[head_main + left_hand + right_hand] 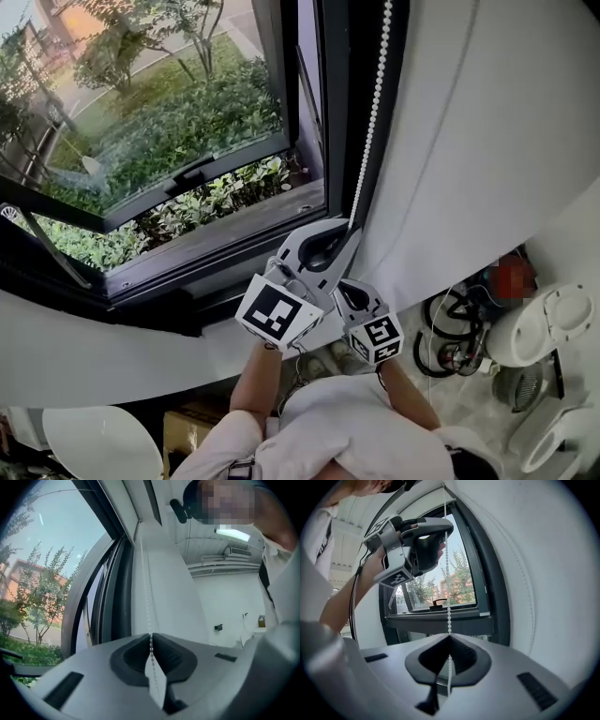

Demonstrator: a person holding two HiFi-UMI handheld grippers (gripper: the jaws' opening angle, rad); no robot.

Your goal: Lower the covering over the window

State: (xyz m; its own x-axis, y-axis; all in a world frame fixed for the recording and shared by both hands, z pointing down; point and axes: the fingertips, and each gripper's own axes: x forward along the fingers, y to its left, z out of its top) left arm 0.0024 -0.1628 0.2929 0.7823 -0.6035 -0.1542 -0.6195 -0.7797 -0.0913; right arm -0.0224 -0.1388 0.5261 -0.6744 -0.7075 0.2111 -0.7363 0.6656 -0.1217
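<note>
A white bead chain (375,103) hangs along the dark right frame of the window (309,202). My left gripper (349,230) is the upper one, and its jaws are shut on the chain (150,641). A white connector piece (155,679) hangs just behind its tips. My right gripper (337,287) sits just below it, also shut on the bead chain (449,616). In the right gripper view the left gripper (444,532) is overhead on the same chain. No blind fabric shows over the glass.
The window sash (197,173) is tilted open toward a garden. A white wall (469,141) lies to the right of the frame. Below right are black cables (450,337) and white fixtures (553,328). A cardboard box (187,431) sits at the lower left.
</note>
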